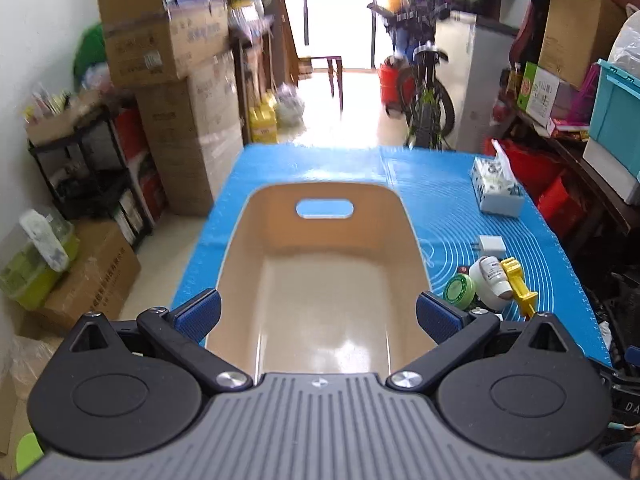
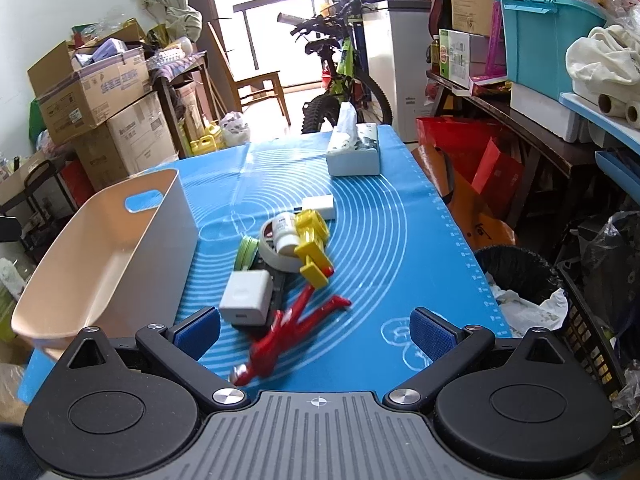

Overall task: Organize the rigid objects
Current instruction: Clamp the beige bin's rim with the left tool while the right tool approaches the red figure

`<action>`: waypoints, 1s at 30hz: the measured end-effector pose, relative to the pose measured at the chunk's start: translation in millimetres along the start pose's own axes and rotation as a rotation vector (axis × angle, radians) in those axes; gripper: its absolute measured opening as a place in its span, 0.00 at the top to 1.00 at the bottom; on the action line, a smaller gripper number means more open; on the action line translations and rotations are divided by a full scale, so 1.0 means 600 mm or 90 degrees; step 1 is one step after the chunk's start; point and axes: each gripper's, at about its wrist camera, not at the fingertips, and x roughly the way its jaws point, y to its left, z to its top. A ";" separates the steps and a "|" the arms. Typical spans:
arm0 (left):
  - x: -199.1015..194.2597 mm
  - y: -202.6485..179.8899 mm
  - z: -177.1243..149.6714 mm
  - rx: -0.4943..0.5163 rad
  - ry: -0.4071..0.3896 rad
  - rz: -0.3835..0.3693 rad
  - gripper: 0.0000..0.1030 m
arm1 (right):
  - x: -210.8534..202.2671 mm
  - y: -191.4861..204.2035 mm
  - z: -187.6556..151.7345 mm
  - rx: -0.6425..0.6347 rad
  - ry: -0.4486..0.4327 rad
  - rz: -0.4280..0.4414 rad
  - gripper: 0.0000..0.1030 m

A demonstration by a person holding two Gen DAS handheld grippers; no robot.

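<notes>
A beige plastic bin [image 1: 320, 280] with a handle slot sits empty on the blue mat [image 1: 448, 200]; my left gripper [image 1: 318, 316] hovers open over its near end. In the right wrist view the bin [image 2: 120, 248] stands to the left of a pile of small objects: a red figure [image 2: 292, 328], a white charger cube [image 2: 246, 296], a yellow toy [image 2: 310, 244], a small white bottle [image 2: 282, 232], a white round tin [image 2: 276, 256], a green-lidded tin [image 2: 246, 252] and a white adapter [image 2: 318, 206]. My right gripper [image 2: 316, 336] is open just above the red figure.
A tissue box [image 2: 354, 152] stands at the mat's far end. A bicycle [image 2: 344, 80] and chair lie beyond the table. Cardboard boxes [image 1: 168, 80] are stacked on the left; shelves with a teal crate [image 2: 548, 36] and a black waste bin [image 2: 516, 276] are on the right.
</notes>
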 end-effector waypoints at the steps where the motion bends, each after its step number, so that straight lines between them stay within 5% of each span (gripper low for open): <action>1: 0.010 0.007 0.006 -0.004 0.006 -0.006 0.01 | 0.007 0.002 0.004 0.003 0.003 -0.003 0.03; 14: 0.137 0.114 0.025 -0.021 0.104 0.020 0.02 | 0.116 0.044 0.020 0.010 0.065 -0.042 0.03; 16: 0.151 0.130 0.016 -0.038 0.132 0.017 0.17 | 0.132 0.048 0.015 0.012 0.083 -0.049 0.04; 23: 0.177 0.161 -0.004 -0.064 0.179 0.000 0.18 | 0.171 0.062 -0.003 0.004 0.147 -0.078 0.12; 30: 0.192 0.169 -0.016 -0.066 0.218 -0.006 0.43 | 0.192 0.067 -0.012 -0.001 0.176 -0.095 0.14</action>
